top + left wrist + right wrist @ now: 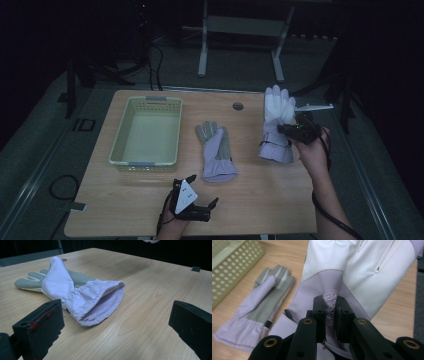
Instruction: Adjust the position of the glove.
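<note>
White glove (278, 116) pinched in right tongs (331, 312), lifted off table (260, 195); left tongs (117, 327) spread

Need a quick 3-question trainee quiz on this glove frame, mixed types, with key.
1. True or false: the right gripper is shut on the raised glove.
2. Where is the other glove? A) in the basket B) flat on the table C) in the left gripper
3. How do the left gripper's jaws stand?

Key: 1 true. 2 B. 3 open, with nothing between them, the other glove lying ahead of them.
</note>
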`<state>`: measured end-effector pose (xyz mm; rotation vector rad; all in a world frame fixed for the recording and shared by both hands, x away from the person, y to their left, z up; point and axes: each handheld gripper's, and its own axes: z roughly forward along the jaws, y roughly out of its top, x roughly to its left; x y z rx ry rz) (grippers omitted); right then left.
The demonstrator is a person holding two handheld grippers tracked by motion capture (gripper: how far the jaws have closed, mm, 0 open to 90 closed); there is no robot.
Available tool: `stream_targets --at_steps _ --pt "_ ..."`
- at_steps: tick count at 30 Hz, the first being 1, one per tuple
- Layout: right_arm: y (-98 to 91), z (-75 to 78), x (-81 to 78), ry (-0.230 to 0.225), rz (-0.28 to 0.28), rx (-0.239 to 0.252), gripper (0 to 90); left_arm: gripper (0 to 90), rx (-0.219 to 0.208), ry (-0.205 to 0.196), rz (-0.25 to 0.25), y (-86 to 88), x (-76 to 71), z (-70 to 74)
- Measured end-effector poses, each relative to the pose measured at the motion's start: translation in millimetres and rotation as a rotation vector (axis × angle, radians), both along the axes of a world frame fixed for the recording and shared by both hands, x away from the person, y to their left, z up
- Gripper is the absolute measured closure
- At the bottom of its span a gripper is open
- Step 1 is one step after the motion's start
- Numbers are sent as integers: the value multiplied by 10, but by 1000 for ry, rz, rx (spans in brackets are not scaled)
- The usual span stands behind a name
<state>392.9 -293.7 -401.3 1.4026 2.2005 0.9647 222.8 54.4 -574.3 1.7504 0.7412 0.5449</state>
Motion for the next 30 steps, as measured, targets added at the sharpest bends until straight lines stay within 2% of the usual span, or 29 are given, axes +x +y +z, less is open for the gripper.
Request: stream_targets --at_steps 5,8,11,12,13,14,16,17,19,23,30 --pt "160 48 -1 -5 23 1 804 0 0 0 0 0 0 0" --pt "345 69 3 2 48 -8 803 0 0 -1 -2 0 -1 0" --pt "437 66 9 8 59 -9 803 0 -1 -1 -3 -1 -1 0" --pt "549 56 13 14 75 -8 803 0 -2 -1 -3 -1 -2 0" --pt "549 56 13 14 75 -8 803 0 -2 -1 -3 -1 -2 0" --pt "637 49 16 21 86 -8 803 0 -2 -1 -4 -2 -3 0" --pt "675 45 16 21 94 -9 803 0 -2 -1 -4 -2 -3 0" --pt "789 35 16 30 108 -13 803 0 -2 -1 -5 -1 -3 0" --pt "835 32 13 33 114 -11 803 0 -2 0 -5 -1 -3 0" --pt "1099 9 -31 42 155 -4 802 0 3 -5 -8 1 -2 1" --pt "1428 -13 -108 58 195 -31 802 0 -2 0 -5 -2 -2 0"
